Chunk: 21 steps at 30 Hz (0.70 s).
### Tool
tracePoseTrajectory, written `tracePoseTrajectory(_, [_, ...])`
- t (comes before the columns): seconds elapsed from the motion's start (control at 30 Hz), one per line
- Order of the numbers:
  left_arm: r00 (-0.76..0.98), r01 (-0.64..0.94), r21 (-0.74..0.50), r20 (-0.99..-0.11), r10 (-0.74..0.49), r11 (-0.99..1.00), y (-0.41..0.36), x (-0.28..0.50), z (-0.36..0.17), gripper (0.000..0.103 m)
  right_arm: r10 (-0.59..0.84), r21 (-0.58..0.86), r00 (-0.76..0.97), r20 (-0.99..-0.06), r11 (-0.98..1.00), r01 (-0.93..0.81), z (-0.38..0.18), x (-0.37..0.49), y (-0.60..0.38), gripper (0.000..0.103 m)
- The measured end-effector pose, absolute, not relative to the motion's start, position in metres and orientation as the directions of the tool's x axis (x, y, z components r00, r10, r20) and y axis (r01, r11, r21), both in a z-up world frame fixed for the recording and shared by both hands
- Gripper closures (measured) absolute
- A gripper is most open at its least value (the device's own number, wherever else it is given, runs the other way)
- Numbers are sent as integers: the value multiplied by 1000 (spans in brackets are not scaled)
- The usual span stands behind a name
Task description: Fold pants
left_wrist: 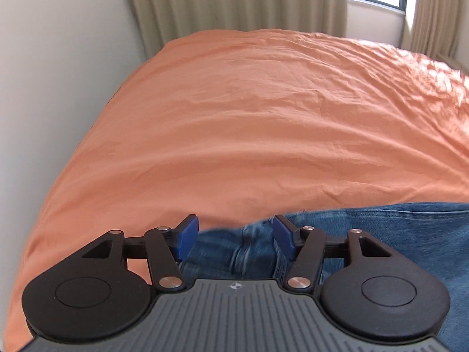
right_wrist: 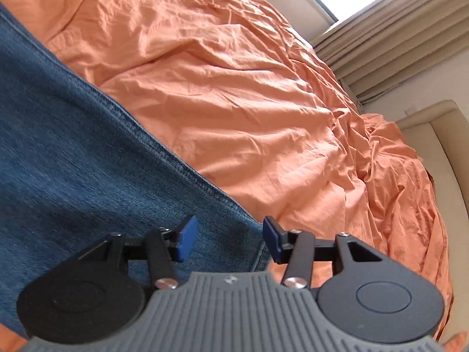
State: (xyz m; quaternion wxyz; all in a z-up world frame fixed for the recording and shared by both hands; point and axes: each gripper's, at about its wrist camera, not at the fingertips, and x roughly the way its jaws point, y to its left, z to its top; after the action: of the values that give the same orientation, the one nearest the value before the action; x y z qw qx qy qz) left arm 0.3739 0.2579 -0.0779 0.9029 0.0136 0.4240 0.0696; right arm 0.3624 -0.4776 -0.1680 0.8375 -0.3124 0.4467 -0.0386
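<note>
Hovering over jeans (left_wrist: 381, 228) spread flat on an orange bedsheet (left_wrist: 249, 117)
Left gripper (left_wrist: 236, 234) and right gripper (right_wrist: 228, 239) are both standing open, gripping nothing, seemingly positioning to grasp the denim edge

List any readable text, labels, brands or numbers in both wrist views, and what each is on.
No readable text in either view.
Small round mark on the grey ribbed plate of the left tongs: a symbol, no letters.
Similar mark on the right tongs plate: blurred, unreadable.
Jeans: stitching only, no tag or label shows.
Orange bedsheet and curtains: plain.
</note>
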Motion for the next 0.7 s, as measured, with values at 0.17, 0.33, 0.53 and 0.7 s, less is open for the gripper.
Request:
tracePoseTrajectory(0.17, [657, -251, -134, -751, 67, 959, 303, 318, -78, 18, -197, -324, 579, -791, 938, -123, -142, 313, -439, 54])
tracePoseTrajectory(0.33, [723, -383, -437, -690, -30, 814, 348, 260, -112, 17, -22, -127, 577, -816, 982, -141, -143, 270, -377, 53])
tracePoseTrajectory(0.53, [804, -441, -699, -586, -97, 563, 366, 230, -174, 17, 95, -12, 640, -762, 987, -160, -152, 236, -300, 51])
tracePoseTrajectory(0.7, [810, -431, -749, -567, -149, 504, 365, 250, -211, 18, 152, 139, 663, -733, 988, -72, -156, 227, -272, 51])
